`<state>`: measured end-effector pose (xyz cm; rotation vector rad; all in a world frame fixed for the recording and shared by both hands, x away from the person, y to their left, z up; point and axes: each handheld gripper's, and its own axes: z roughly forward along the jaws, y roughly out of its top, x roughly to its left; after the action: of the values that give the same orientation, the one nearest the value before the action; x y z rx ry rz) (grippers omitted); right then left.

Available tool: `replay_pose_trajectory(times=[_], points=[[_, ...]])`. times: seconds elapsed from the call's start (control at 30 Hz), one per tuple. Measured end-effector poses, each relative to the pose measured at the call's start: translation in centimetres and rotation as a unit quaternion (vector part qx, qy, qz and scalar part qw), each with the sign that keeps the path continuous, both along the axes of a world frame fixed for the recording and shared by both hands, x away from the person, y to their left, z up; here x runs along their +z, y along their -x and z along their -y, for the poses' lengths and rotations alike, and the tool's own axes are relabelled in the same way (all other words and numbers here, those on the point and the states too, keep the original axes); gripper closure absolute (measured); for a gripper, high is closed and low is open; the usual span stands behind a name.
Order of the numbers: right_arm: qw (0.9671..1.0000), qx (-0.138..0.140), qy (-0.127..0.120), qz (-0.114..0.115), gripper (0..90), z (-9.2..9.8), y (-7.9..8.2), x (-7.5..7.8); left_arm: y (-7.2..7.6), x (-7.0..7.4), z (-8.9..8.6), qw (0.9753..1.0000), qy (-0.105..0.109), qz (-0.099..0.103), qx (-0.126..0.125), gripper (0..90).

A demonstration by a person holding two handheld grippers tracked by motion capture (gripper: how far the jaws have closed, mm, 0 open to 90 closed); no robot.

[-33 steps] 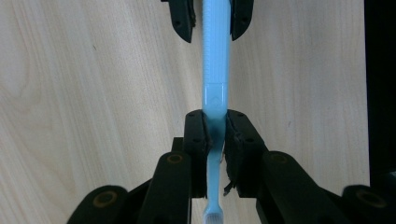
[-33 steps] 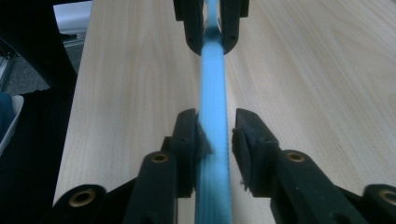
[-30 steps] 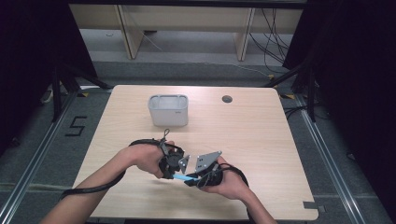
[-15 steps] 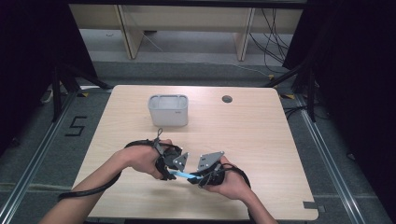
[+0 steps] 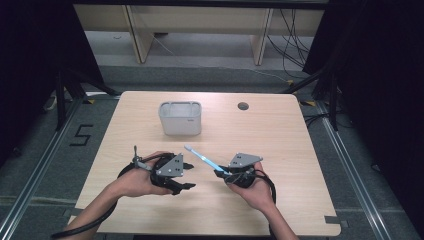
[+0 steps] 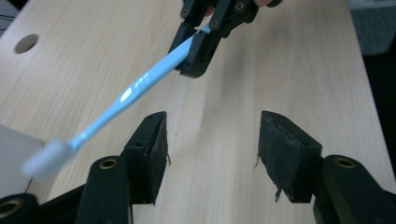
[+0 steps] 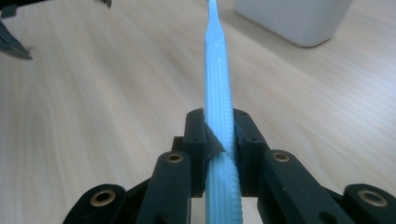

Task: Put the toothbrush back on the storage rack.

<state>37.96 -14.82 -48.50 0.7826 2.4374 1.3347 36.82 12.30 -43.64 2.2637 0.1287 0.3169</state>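
Lab: black curtains [image 5: 30, 60], floor rails [image 5: 35, 180]

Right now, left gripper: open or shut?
Open. The left gripper has its jaws spread wide with only bare table between them; the blue toothbrush is clamped in the right gripper.

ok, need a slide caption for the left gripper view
Open left gripper above the wooden table; beyond it, right gripper clamps a light-blue plastic toothbrush by its handle.

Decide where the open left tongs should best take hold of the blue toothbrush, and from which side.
Grip the bare mid-handle of the toothbrush, between its white head and the right tongs clamped on its tail. Come in from the left tongs' own side: the handle is thin, flat and held clear of the table.
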Motion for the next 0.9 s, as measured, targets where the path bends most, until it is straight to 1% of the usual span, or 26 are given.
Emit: replay_pose_trajectory(times=[0.07,0.1,0.13,0.17,0.2,0.23,0.27,0.3,0.33,0.37,0.4,0.43,0.47,0.5,0.53,0.57,0.6,0.63,0.67,0.7,0.73,0.77,0.8,0.83,0.87,0.9], points=[[0.9998,-0.013,-0.012,0.005,78.9,0.3,0.0,0.2,-0.1,-0.8,-0.5,0.9992,0.033,-0.01,0.019,39.2],[0.9995,-0.023,-0.021,0.005,78.9,0.4,0.1,0.2,-0.2,-1.2,-0.8,0.9985,0.045,-0.017,0.028,37.6],[0.999,-0.029,-0.022,0.026,78.9,0.5,-0.1,0.3,-0.4,-1.6,-1.0,0.9976,0.054,-0.02,0.037,36.6],[0.9987,-0.035,-0.033,0.019,78.9,0.5,0.0,0.3,-0.4,-1.9,-1.2,0.9959,0.071,-0.028,0.048,36.0],[0.9981,-0.04,-0.04,0.024,78.9,0.6,0.0,0.4,-0.5,-2.3,-1.3,0.9946,0.081,-0.034,0.056,35.4],[0.9971,-0.04,-0.05,0.04,78.9,0.7,-0.2,0.4,-0.6,-2.5,-1.4,0.993,0.09,-0.04,0.065,34.8],[0.9962,-0.053,-0.055,0.04,78.9,0.8,0.0,0.6,-0.8,-2.7,-1.6,0.9913,0.101,-0.046,0.07,34.1],[0.9945,-0.062,-0.07,0.047,78.9,0.8,0.1,0.8,-0.8,-2.8,-1.6,0.9896,0.109,-0.048,0.08,33.3],[0.9937,-0.062,-0.078,0.051,78.9,0.8,0.0,0.9,-0.9,-2.9,-1.6,0.9876,0.119,-0.052,0.089,32.7],[0.9922,-0.065,-0.079,0.07,78.9,1.0,0.0,1.1,-1.1,-2.9,-1.7,0.9849,0.129,-0.057,0.1,32.2],[0.9903,-0.069,-0.094,0.076,79.0,0.9,0.1,1.2,-1.2,-2.9,-1.7,0.982,0.143,-0.055,0.111,32.1],[0.9884,-0.069,-0.105,0.086,78.9,0.9,0.0,1.3,-1.3,-2.9,-1.7,0.9781,0.157,-0.054,0.125,32.3],[0.9861,-0.075,-0.107,0.102,78.9,0.9,0.1,1.4,-1.4,-2.8,-1.7,0.9734,0.173,-0.055,0.14,32.4],[0.9852,-0.074,-0.12,0.097,78.9,0.8,0.2,1.4,-1.6,-2.8,-1.7,0.9691,0.186,-0.051,0.154,32.6],[0.9819,-0.077,-0.133,0.111,78.9,0.7,0.2,1.5,-1.7,-2.8,-1.6,0.9665,0.193,-0.051,0.161,32.7],[0.9812,-0.086,-0.129,0.114,78.9,0.8,0.4,1.5,-1.8,-2.7,-1.6,0.9635,0.202,-0.053,0.168,32.7],[0.98,-0.081,-0.139,0.117,78.9,0.7,0.4,1.6,-1.9,-2.7,-1.6,0.9602,0.216,-0.056,0.168,32.7],[0.9796,-0.084,-0.144,0.112,78.9,0.6,0.5,1.6,-1.9,-2.5,-1.6,0.9566,0.221,-0.062,0.179,32.7],[0.9775,-0.089,-0.144,0.125,78.9,0.7,0.5,1.6,-2.0,-2.4,-1.5,0.9539,0.23,-0.068,0.181,32.5],[0.9762,-0.093,-0.144,0.133,78.9,0.7,0.5,1.6,-2.1,-2.4,-1.4,0.9507,0.239,-0.072,0.184,32.4],[0.9773,-0.09,-0.15,0.12,78.9,0.6,0.6,1.6,-2.2,-2.3,-1.3,0.9476,0.253,-0.074,0.181,32.4],[0.9768,-0.089,-0.152,0.122,78.9,0.5,0.6,1.5,-2.3,-2.2,-1.2,0.9463,0.257,-0.075,0.182,32.4],[0.9764,-0.091,-0.158,0.116,78.9,0.4,0.7,1.5,-2.3,-2.0,-1.1,0.9448,0.256,-0.074,0.19,32.4],[0.9766,-0.085,-0.154,0.123,78.9,0.4,0.6,1.4,-2.5,-1.9,-0.9,0.9424,0.264,-0.076,0.191,32.4],[0.9767,-0.086,-0.159,0.115,78.9,0.2,0.8,1.4,-2.6,-1.8,-0.8,0.9406,0.267,-0.078,0.195,32.4],[0.9762,-0.082,-0.16,0.121,78.9,0.2,0.7,1.4,-2.7,-1.7,-0.7,0.9392,0.271,-0.079,0.195,32.4]])
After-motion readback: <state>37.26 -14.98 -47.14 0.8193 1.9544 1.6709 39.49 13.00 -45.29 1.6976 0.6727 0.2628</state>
